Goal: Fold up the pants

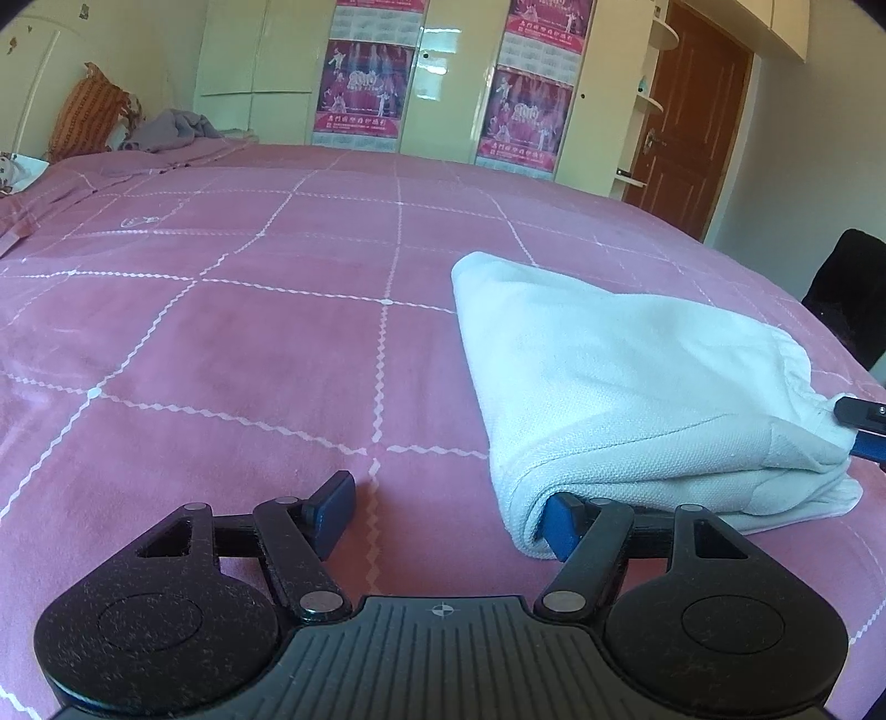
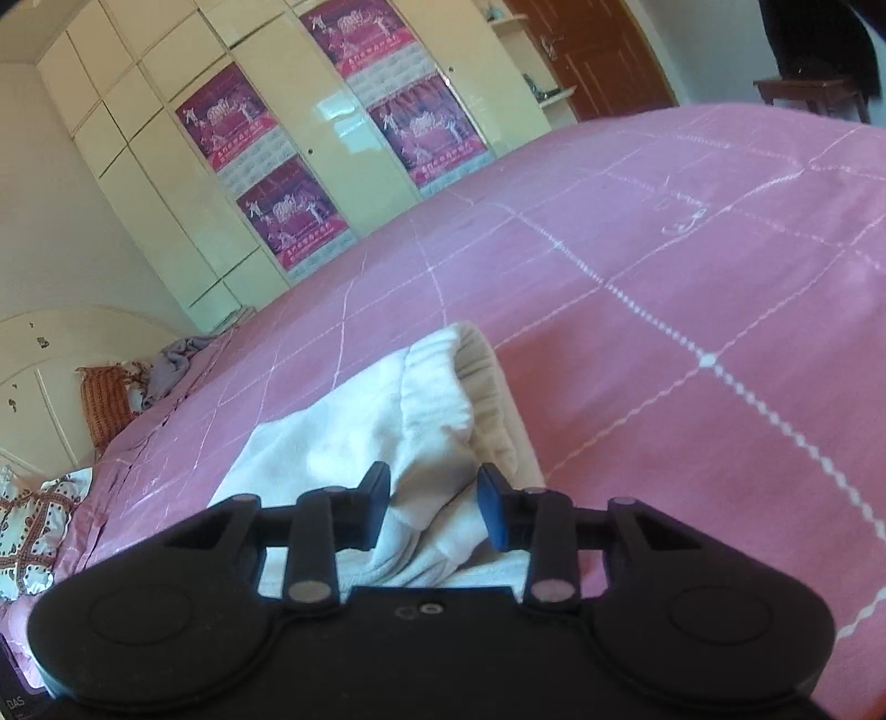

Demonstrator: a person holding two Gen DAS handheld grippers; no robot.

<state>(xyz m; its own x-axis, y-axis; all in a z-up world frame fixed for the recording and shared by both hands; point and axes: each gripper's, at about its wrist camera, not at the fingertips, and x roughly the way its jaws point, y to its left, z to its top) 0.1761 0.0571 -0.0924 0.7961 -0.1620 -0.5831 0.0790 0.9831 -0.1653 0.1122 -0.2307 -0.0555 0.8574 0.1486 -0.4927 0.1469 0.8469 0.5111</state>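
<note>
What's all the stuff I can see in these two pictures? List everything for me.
pants: one, white, folded on the bed, nearer its right side
bedspread: one, pink with white grid lines, covers the bed
posters: several, magenta, on the wardrobe doors
wardrobe: one, cream, behind the bed
door: one, brown wood, far right
orange cushion: one, at the headboard
grey cloth: one, crumpled, beside the cushion
patterned pillow: one, white and brown, left edge
left gripper: black, blue pads, open, one finger tucked under the pants' fold
right gripper: black, open, over the waistband end
</note>
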